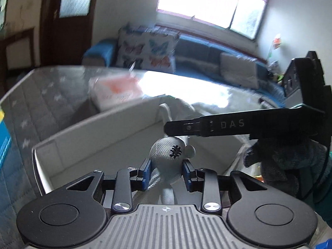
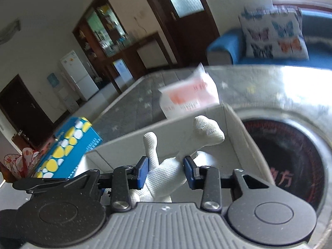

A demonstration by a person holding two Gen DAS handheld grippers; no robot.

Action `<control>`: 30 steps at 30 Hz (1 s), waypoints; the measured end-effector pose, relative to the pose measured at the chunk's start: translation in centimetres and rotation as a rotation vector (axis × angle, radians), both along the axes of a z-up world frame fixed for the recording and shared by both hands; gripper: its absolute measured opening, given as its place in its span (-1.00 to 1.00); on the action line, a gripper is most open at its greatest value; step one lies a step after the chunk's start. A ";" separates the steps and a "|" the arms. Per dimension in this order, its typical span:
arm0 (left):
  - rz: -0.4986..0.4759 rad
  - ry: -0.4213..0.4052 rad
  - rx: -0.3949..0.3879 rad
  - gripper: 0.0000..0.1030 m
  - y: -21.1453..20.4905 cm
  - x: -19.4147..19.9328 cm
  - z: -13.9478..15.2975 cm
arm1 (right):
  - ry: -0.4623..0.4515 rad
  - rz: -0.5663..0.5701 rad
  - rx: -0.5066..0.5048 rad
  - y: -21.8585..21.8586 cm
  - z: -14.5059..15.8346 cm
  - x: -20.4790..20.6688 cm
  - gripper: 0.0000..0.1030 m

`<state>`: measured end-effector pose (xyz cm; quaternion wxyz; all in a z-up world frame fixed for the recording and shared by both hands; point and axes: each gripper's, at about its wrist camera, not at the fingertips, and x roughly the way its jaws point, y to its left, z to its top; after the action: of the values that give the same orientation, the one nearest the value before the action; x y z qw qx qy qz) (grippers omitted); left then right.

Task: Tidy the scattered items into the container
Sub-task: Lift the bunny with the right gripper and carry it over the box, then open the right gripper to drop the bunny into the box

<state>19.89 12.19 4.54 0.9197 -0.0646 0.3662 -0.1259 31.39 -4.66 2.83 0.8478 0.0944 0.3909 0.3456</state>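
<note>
While both claws hang over the white box (image 2: 132, 145), we find the left claw (image 1: 166, 172) clamped on a grey knitted toy (image 1: 168, 157), the right claw (image 2: 166, 170) clamped on a white glove (image 2: 166, 172).

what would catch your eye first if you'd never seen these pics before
The white knitted toy, pinched in the right hand-held gripper over the open white box. In the left wrist view, the left hand-held gripper clamps a round grey knitted piece over the same box. Behind the box lies an orange-and-white packet; a blue box with yellow spots stands to its left.
</note>
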 end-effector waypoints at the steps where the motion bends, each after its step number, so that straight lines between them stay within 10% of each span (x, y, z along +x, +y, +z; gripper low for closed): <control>1: 0.010 0.022 -0.003 -0.30 0.2 0.3 -0.5 | 0.021 0.000 -0.004 0.1 -0.6 0.4 -0.29; 9: 0.058 0.099 -0.036 -0.25 1.0 0.4 -1.5 | 0.063 0.010 -0.096 1.8 -2.2 0.6 -0.29; 30: 0.076 -0.011 -0.073 -0.29 0.8 -4.1 2.0 | -0.081 0.037 -0.136 0.8 1.8 -3.2 0.02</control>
<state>15.83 13.03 6.57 0.9229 -0.1114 0.3533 -0.1046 28.23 -3.85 4.64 0.8609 0.0155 0.3806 0.3374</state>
